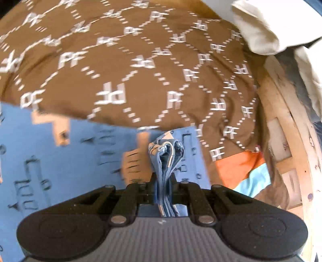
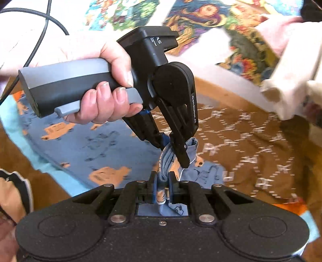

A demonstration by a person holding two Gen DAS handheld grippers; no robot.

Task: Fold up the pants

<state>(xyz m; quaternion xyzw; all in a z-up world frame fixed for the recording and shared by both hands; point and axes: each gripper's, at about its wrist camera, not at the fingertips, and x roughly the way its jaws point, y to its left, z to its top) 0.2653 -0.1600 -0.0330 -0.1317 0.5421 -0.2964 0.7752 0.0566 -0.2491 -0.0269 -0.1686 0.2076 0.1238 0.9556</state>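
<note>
The pants (image 1: 80, 149) are blue with orange car prints and lie spread on a brown patterned bedspread (image 1: 140, 60). My left gripper (image 1: 164, 181) is shut on a bunched edge of the pants, several layers thick. In the right wrist view the pants (image 2: 90, 141) spread to the left. My right gripper (image 2: 162, 181) is shut on the same bunched fabric. The left gripper (image 2: 173, 149), held in a hand, clamps that bunch just ahead of my right fingers.
A cream cloth (image 1: 267, 30) lies at the upper right and a wooden bed frame (image 1: 287, 141) runs down the right. An orange and turquoise cloth (image 1: 245, 173) lies beside the pants. A colourful printed sheet (image 2: 201, 18) and a black cable (image 2: 40, 26) lie beyond the bedspread (image 2: 251, 141).
</note>
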